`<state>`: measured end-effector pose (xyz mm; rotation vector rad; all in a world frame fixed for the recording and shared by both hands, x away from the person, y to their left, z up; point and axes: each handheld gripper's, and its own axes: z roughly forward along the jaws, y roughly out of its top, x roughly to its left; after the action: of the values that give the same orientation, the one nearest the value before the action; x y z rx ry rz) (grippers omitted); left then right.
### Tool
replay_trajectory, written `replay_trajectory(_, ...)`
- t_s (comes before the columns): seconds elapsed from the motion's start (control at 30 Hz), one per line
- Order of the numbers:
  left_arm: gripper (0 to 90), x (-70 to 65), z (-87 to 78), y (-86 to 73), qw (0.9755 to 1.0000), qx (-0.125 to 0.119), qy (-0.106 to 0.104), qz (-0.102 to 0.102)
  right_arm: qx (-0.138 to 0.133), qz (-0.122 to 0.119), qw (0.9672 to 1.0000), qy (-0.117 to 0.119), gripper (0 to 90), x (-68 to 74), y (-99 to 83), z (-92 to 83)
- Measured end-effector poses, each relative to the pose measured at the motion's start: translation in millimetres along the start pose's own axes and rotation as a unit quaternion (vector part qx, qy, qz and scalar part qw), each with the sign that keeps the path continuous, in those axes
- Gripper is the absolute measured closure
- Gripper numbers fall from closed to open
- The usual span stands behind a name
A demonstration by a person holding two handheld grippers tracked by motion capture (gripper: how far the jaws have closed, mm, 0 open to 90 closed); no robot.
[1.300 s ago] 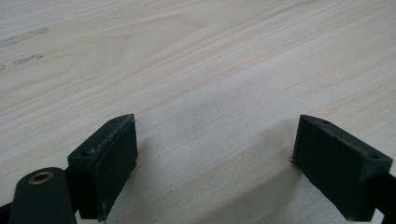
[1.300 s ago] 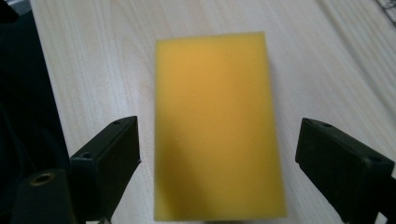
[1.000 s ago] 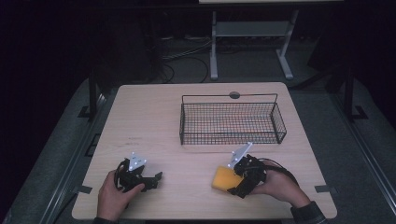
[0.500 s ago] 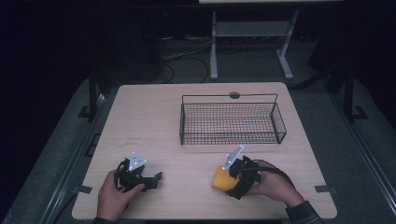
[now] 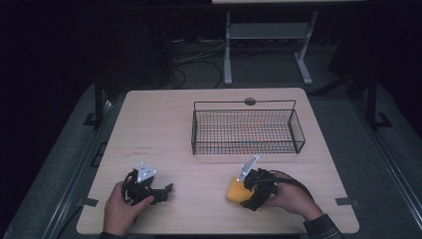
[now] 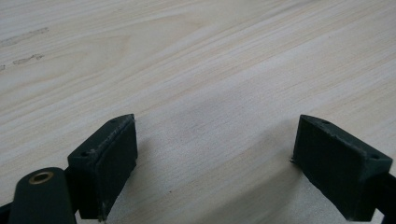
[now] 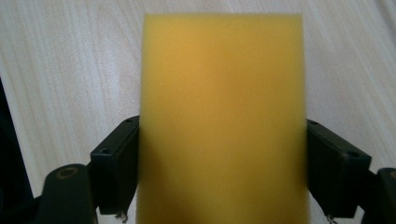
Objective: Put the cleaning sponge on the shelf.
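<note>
A yellow sponge [image 5: 233, 192] rests low over the wooden table [image 5: 164, 129] at the front right. My right gripper [image 5: 242, 193] is shut on it, held by a hand [image 5: 293, 199]. In the right gripper view the sponge [image 7: 224, 116] stands between both black jaws, which press its two sides, and my right gripper [image 7: 223, 177] sits just above the wood. My left gripper [image 5: 166, 191] lies at the front left in the other hand [image 5: 119, 209]. It is open, and in the left gripper view its jaws stand wide apart over bare wood, my left gripper [image 6: 215, 163] holding nothing.
A black wire basket [image 5: 246, 132] stands on the far right half of the table, behind the right gripper. A small dark round disc [image 5: 250, 101] sits at the table's far edge. Beyond the table are a dark floor and a metal stand [image 5: 228, 55].
The right gripper has shifted slightly to the left and toward the front edge, with the sponge in its jaws. The left gripper has stayed in place.
</note>
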<state>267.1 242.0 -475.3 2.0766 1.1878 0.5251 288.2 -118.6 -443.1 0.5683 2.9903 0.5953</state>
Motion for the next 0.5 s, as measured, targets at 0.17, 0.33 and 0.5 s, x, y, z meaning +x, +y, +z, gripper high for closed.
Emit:
replay_trajectory(0.17, 12.8, 0.0, 0.0, 0.0, 1.0, 0.0, 0.0, 0.0, 0.0, -0.001, 1.0, 0.0, 22.2, -0.2, -0.1, -0.6)
replay_trajectory(0.33, 12.8, 0.0, 0.0, 0.0, 1.0, 0.0, 0.0, 0.0, -0.002, 0.005, 1.0, 0.0, 22.5, -1.0, -0.7, -4.0)
replay_trajectory(0.5, 12.8, 0.0, 0.0, 0.0, 1.0, 0.0, 0.0, 0.0, -0.002, 0.009, 1.0, 0.001, 22.6, -1.8, -1.0, -7.6)
